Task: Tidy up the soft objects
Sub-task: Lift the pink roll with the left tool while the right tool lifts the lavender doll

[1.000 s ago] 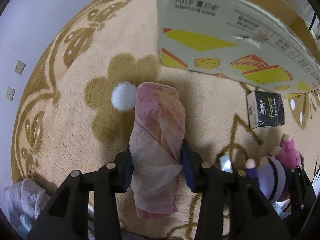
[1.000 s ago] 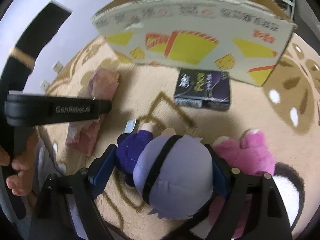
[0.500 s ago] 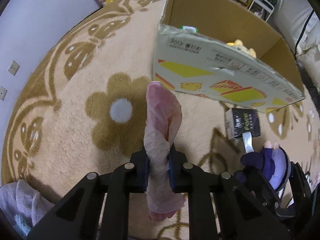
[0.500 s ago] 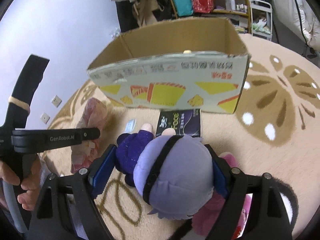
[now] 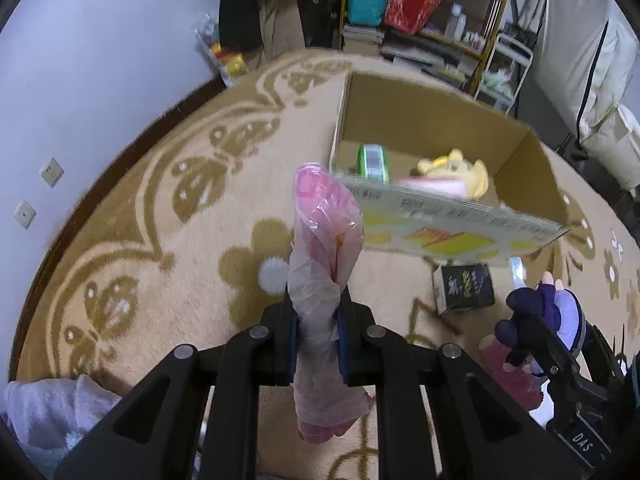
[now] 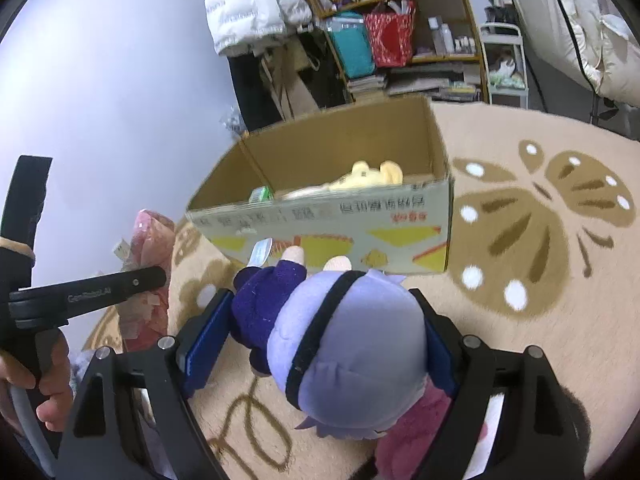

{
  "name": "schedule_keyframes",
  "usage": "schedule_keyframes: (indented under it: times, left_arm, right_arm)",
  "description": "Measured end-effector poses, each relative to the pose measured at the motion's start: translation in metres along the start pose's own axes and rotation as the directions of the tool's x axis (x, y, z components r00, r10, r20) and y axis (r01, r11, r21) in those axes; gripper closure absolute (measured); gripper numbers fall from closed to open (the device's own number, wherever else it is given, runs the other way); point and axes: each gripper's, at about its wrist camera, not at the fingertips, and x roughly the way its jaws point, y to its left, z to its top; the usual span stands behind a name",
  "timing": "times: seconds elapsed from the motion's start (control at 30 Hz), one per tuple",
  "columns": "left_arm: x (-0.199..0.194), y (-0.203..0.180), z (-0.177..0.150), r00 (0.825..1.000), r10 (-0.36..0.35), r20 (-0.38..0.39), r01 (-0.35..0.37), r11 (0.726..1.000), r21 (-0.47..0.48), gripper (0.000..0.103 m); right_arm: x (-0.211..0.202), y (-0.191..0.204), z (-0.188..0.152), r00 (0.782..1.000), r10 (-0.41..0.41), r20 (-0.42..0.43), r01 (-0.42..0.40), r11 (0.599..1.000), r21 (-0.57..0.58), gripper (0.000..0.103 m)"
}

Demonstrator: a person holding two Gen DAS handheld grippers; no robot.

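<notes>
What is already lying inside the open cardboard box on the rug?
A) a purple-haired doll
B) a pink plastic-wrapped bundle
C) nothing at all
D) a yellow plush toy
D: a yellow plush toy lies inside the cardboard box, while the purple-haired doll sits in the right gripper and the pink plastic-wrapped bundle in the left gripper.

Left tool (image 5: 318, 334): black frame, silver screws, blue pads. Right tool (image 6: 318, 342) same; bare-skinned hand (image 6: 36, 384).

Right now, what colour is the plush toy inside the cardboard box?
Pale yellow plush toy, clearest in the right wrist view.
</notes>
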Motion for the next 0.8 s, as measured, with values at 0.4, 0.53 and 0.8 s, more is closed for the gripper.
schedule_keyframes:
  times: [0.4,0.53,0.8]
  left_arm:
    - [-0.043,0.003,0.026,0.977,0.023,0.212,-0.019,1.0,-0.019,0.089]
    - [-0.049,-0.002,0.035,0.963,0.024,0.269,-0.023,1.0,-0.004,0.089]
    - [-0.045,-0.02,0.053,0.933,-0.028,0.358,0.01,0.999,0.053,0.089]
  right_arm:
    - [-0.018,0.003,0.028,0.994,0.013,0.107,-0.009,0.999,-0.032,0.013]
    - [-0.016,0.0,0.035,0.994,-0.005,0.113,0.009,0.999,-0.036,0.013]
    - [-0.011,-0.004,0.057,0.99,-0.021,0.142,0.031,0.997,-0.065,0.013]
